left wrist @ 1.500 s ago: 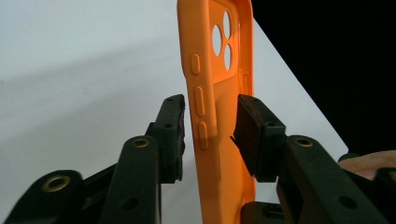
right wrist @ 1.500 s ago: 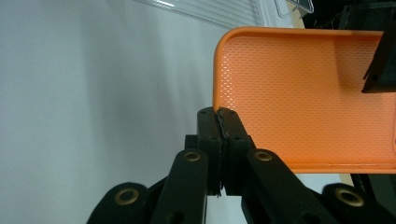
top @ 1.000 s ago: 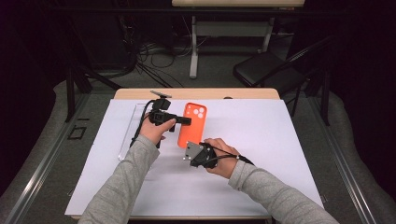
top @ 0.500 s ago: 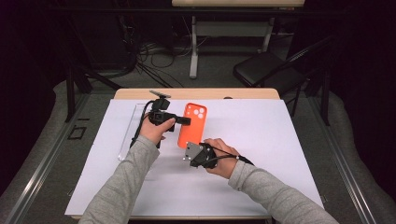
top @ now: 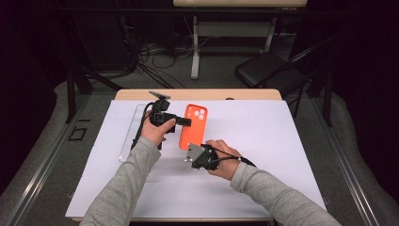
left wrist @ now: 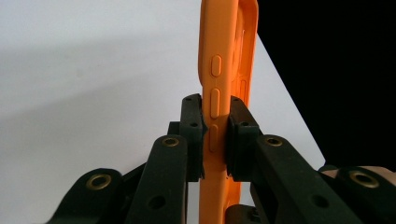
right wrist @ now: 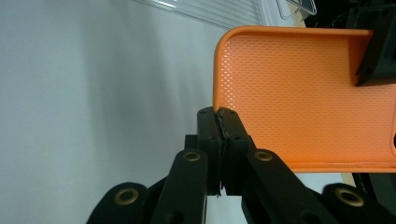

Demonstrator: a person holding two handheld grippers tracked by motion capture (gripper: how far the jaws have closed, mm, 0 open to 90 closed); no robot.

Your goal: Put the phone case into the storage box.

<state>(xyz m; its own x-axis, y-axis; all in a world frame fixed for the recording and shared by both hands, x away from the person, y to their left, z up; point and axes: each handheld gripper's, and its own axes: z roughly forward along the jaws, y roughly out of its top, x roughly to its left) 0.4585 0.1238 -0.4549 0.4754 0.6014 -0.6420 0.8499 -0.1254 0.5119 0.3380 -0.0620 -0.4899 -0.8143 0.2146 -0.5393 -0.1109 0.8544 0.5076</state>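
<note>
L gripper point(left wrist: 215, 135) fingers just closed, clamped on orange phone case point(top: 193, 126) side edge; R gripper point(right wrist: 223, 140) clamped on its bottom rim.

light: bright on white table point(top: 282, 155), dark surroundings | shadows: soft | focus: sharp; near tongs slightly blurred

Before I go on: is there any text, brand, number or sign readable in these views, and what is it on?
None can be read in these views.
Orange silicone phone case: plain back with camera cutouts, raised side buttons unmarked, dotted inner face without print.
White paper sheet covering the table: blank.
Clear plastic tray: no label visible.
Black tools: no markings legible.
</note>
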